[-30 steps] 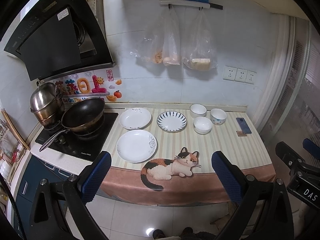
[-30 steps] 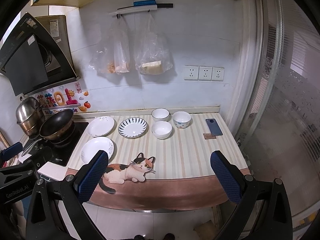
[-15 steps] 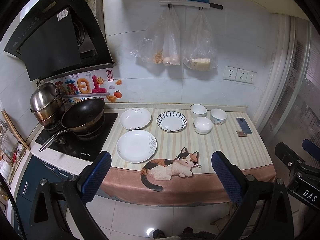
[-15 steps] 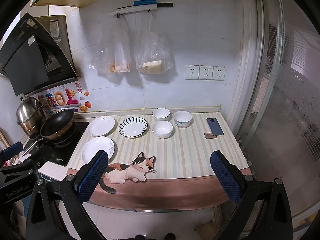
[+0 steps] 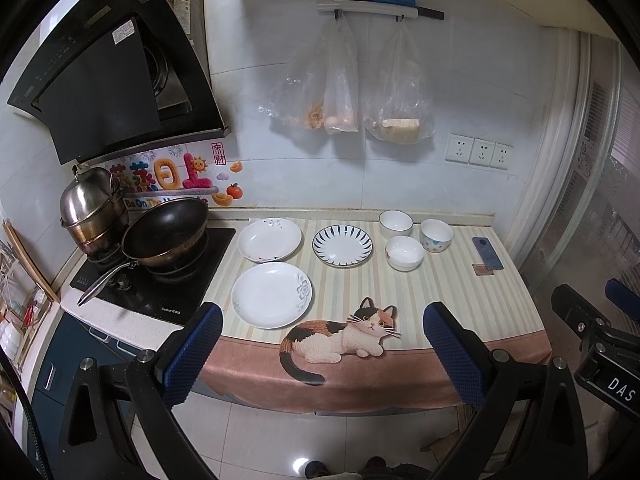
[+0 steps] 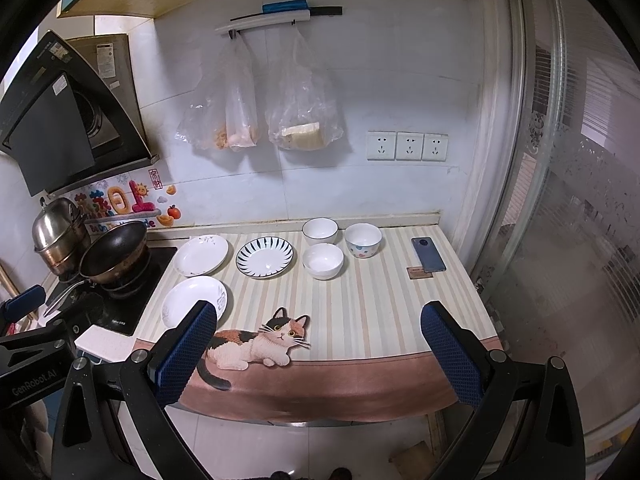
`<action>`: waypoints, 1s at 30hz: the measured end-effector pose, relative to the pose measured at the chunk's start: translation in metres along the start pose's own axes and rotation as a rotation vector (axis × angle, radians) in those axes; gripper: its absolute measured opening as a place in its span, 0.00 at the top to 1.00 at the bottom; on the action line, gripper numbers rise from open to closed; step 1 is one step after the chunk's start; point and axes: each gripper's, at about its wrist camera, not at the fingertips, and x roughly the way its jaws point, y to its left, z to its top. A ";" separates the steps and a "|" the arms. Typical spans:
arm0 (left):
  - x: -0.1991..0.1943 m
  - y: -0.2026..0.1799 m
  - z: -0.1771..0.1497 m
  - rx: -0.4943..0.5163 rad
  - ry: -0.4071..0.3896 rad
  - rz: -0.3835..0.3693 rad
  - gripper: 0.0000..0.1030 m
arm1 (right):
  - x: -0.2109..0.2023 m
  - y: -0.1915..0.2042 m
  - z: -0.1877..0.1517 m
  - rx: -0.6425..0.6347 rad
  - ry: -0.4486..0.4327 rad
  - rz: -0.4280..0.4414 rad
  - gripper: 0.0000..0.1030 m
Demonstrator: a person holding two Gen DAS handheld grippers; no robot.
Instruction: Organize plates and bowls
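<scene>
Right wrist view: left tool (image 6: 32,344) mostly cut off; both tools wide apart, empty.

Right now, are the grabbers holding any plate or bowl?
No, nothing is held. The left gripper and right gripper are both open and empty, hanging back from the counter, clear of the plates and bowls.

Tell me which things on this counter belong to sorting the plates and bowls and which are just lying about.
Part of the job:
plain white plate
blue-striped plate
flower-edged plate
two white bowls
dotted bowl

Just lying about:
phone
wok
steel pot
hanging plastic bags
</scene>
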 end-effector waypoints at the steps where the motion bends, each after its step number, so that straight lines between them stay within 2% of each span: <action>1: 0.000 0.000 0.000 0.000 0.000 0.000 0.00 | 0.000 0.000 0.000 0.000 0.000 0.000 0.00; 22: 0.001 -0.001 0.000 -0.011 -0.005 -0.007 0.00 | 0.006 -0.005 0.000 0.004 0.012 0.022 0.00; 26: 0.012 -0.005 -0.002 -0.032 -0.030 0.028 0.00 | 0.023 -0.015 0.000 0.016 0.022 0.055 0.00; 28: 0.023 0.000 -0.004 -0.050 -0.042 0.061 0.00 | 0.042 -0.018 -0.001 0.016 0.033 0.116 0.00; 30: 0.039 0.003 -0.007 -0.062 -0.042 0.111 0.00 | 0.068 -0.013 -0.006 0.007 0.081 0.176 0.00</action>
